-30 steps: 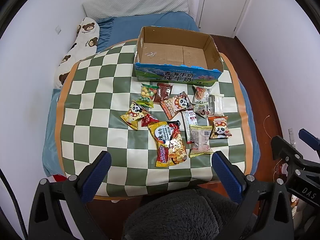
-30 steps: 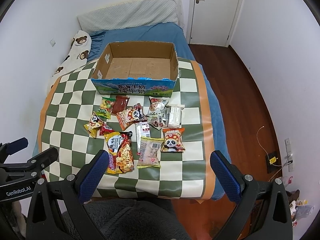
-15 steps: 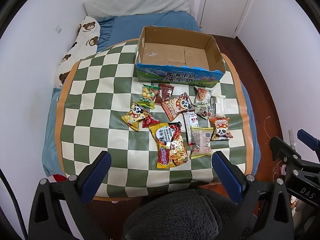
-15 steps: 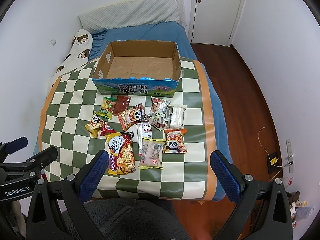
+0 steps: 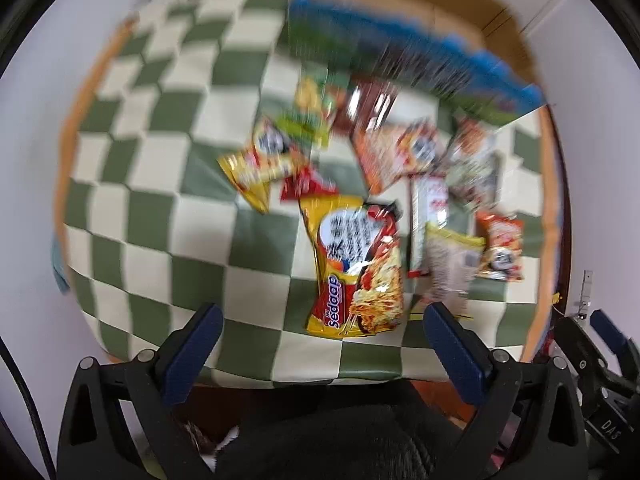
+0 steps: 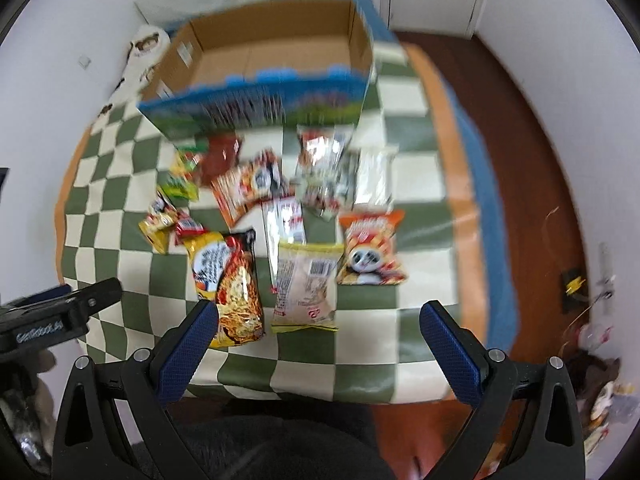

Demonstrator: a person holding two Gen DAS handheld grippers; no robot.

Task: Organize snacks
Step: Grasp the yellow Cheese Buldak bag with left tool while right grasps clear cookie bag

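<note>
Several snack packets lie on a green-and-cream checked table [image 5: 160, 216]. A yellow noodle packet [image 5: 356, 264] lies nearest my open left gripper [image 5: 320, 340]; it also shows in the right wrist view [image 6: 230, 280]. A pale packet [image 6: 306, 286] and an orange panda packet [image 6: 372, 248] lie just ahead of my open right gripper [image 6: 318, 336]. An open, empty cardboard box [image 6: 272, 64] stands behind the snacks, also in the left wrist view [image 5: 400, 32]. Both views are motion-blurred. Both grippers hold nothing.
The table [image 6: 120, 168] stands against a blue bed. White walls are at left and right. A wooden floor [image 6: 520, 160] runs along the right. A dark fuzzy seat [image 5: 340, 432] lies below the grippers. The left gripper's body [image 6: 52, 316] shows at the right view's left edge.
Both grippers have moved forward and down toward the snacks, which now look much larger. Both views have become blurred. The jaws stay open.
</note>
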